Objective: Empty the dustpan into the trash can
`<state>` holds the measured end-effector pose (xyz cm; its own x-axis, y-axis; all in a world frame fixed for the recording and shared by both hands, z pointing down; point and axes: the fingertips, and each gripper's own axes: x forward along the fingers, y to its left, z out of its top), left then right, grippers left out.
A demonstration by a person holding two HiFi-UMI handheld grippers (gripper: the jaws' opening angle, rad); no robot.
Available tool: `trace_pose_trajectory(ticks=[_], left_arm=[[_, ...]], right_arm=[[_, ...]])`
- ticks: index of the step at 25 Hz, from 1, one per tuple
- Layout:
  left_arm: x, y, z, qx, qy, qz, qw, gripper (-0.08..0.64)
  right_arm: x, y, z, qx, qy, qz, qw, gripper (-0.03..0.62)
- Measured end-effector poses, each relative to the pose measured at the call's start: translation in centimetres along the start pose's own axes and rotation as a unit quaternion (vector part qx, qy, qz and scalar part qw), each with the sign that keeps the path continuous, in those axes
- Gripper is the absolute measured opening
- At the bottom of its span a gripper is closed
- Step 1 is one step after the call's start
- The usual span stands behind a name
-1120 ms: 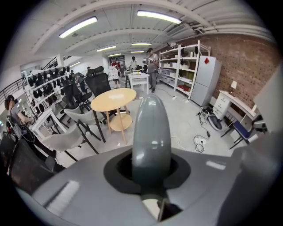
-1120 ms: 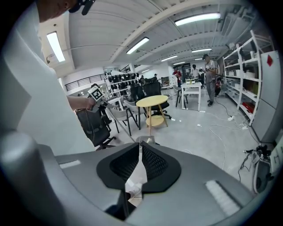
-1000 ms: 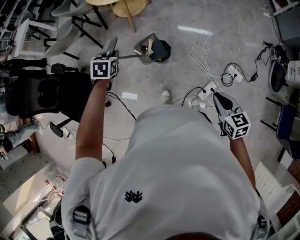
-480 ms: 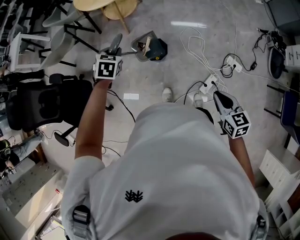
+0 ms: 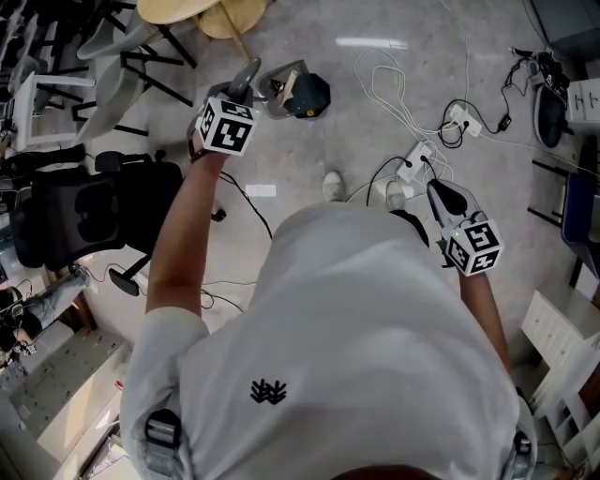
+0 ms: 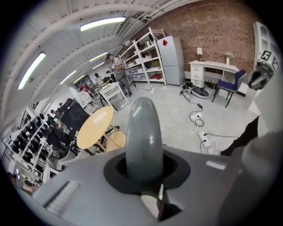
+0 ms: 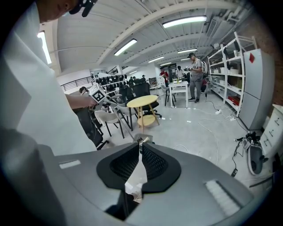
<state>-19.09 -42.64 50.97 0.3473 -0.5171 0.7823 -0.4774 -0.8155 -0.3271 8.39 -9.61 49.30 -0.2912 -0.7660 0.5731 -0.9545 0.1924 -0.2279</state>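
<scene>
My left gripper (image 5: 247, 77) is raised out in front, shut on the grey handle (image 6: 143, 134) of a long-handled dustpan. The grey dustpan (image 5: 278, 90) hangs just beyond it, with brown and white litter inside. It sits right beside a dark blue trash can (image 5: 312, 96) on the floor, at the can's left rim; whether they touch I cannot tell. My right gripper (image 5: 437, 192) is held low at my right side, jaws shut with nothing between them. In the right gripper view the dustpan (image 7: 142, 141) shows small, just past the jaw tips.
A black office chair (image 5: 80, 211) stands at the left, and a round yellow table (image 5: 178, 7) with chairs is at the top. White cables and power strips (image 5: 417, 169) lie on the floor to the right. Shelving (image 5: 562, 337) lines the right edge.
My left gripper has lifted and swung forward toward the trash can, drawing the dustpan up close against it. The right gripper has stayed where it was.
</scene>
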Motion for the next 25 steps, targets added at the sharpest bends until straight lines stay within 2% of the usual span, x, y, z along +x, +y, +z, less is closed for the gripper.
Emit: trace_pose_trajectory(ticks=[9, 17, 25], left_arm=[[1.3, -2.0, 2.4, 0.065, 0.002, 0.001, 0.9979, 0.106], [2.4, -4.8, 4.1, 0.144, 0.003, 0.005, 0.9895, 0.106], [3.2, -9.0, 5.4, 0.212, 0.001, 0.004, 0.9772, 0.107]], right_arm=[[-0.2, -1.1, 0.9, -0.012, 0.0, 0.008, 1.0, 0.021], [-0.5, -2.4, 1.2, -0.015, 0.006, 0.017, 1.0, 0.021], [1.5, -1.7, 3.7, -0.08, 0.041, 0.078, 0.993, 0.021]])
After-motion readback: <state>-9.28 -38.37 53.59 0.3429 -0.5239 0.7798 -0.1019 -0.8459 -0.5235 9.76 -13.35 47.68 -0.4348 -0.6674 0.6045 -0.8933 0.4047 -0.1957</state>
